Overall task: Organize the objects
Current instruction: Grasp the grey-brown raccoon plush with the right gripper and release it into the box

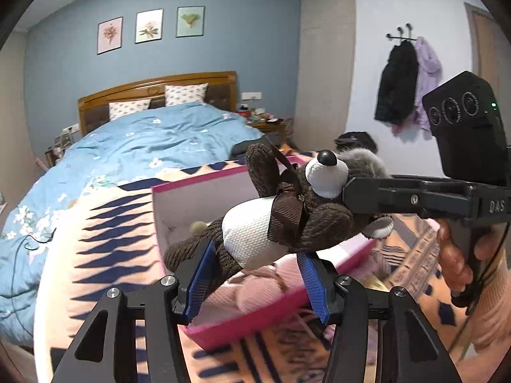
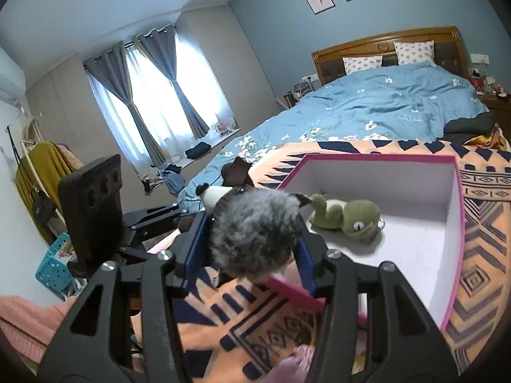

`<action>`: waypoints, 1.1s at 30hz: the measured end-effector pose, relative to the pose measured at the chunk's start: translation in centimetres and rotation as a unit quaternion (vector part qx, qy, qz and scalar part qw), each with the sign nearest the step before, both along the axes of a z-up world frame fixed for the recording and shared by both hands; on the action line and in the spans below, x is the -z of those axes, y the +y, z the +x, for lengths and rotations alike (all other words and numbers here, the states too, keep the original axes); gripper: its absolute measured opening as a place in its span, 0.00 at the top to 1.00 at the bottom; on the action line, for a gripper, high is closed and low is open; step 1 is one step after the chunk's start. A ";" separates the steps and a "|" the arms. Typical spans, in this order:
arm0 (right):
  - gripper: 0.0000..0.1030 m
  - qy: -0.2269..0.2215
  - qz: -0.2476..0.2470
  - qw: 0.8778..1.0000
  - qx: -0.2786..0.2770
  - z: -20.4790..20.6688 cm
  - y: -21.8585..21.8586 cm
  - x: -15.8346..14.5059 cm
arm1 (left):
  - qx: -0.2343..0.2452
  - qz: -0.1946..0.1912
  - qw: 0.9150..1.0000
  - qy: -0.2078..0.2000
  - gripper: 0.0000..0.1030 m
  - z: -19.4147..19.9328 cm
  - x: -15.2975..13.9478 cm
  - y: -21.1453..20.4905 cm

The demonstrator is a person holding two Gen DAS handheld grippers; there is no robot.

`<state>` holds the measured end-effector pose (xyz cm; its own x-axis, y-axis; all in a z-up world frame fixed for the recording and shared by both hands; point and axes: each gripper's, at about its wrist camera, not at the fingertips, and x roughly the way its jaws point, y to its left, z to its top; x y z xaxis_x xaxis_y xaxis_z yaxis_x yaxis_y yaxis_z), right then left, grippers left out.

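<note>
A brown and white plush animal [image 1: 274,220] with a grey fuzzy head [image 2: 252,229] hangs in the air over the near corner of a pink-rimmed white box [image 2: 456,223]. My right gripper [image 2: 252,255] is shut on its head; it also shows in the left wrist view [image 1: 357,198]. My left gripper [image 1: 255,271] is spread around the plush's legs and lower body, with the blue pads [image 1: 201,274] touching it loosely. A green plush frog [image 2: 348,217] lies inside the box.
The box [image 1: 179,188] sits on an orange patterned blanket [image 2: 485,223] at the foot of a bed with a blue duvet [image 1: 143,140]. Pink fabric [image 1: 255,290] lies by the box. A bedside table [image 1: 268,121] and hanging coats [image 1: 405,86] stand beyond.
</note>
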<state>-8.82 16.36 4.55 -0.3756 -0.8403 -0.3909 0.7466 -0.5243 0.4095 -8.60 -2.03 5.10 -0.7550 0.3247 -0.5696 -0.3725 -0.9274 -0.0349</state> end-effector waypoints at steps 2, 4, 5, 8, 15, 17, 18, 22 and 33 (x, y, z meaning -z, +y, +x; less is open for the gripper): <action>0.49 -0.009 0.004 1.000 0.001 -1.7 -0.7 0.3 | -0.008 -0.005 1.000 -0.009 0.48 -1.5 0.3 -0.4; 0.49 -0.022 0.006 1.000 0.003 -3.2 -1.1 0.8 | -0.015 -0.009 1.000 -0.023 0.48 -3.1 1.1 -0.6; 0.49 -0.029 0.010 1.000 0.004 -4.1 -1.5 1.3 | -0.017 -0.010 0.999 -0.030 0.48 -3.7 1.4 -0.7; 0.48 -0.050 0.022 0.999 0.007 -6.0 -2.3 2.4 | -0.029 -0.023 0.998 -0.054 0.48 -6.1 2.8 -0.7; 0.45 -0.086 0.058 0.994 0.017 -9.2 -3.2 5.5 | -0.057 -0.053 0.994 -0.074 0.48 -7.8 5.2 -0.6; 0.45 -0.089 0.084 0.992 0.031 -9.9 -3.5 6.4 | -0.061 -0.058 0.994 -0.075 0.48 -7.7 5.4 -0.7; 0.44 -0.087 0.105 0.990 0.044 -10.2 -3.7 6.9 | -0.062 -0.055 0.994 -0.076 0.48 -7.6 5.5 -0.9; 0.37 -0.105 0.138 0.982 0.070 -11.3 -3.5 8.2 | -0.067 -0.048 0.994 -0.068 0.48 -7.4 5.2 -1.3; 0.37 -0.080 0.128 0.986 0.065 -8.8 -2.0 7.3 | -0.045 0.012 0.998 -0.039 0.35 -4.5 3.7 -2.4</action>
<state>-17.65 14.31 -2.75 -0.3896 -0.6558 -0.6466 0.6034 -0.7122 0.3587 -13.06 -4.39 1.40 -0.7353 0.2715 -0.6210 -0.2828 -0.9556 -0.0828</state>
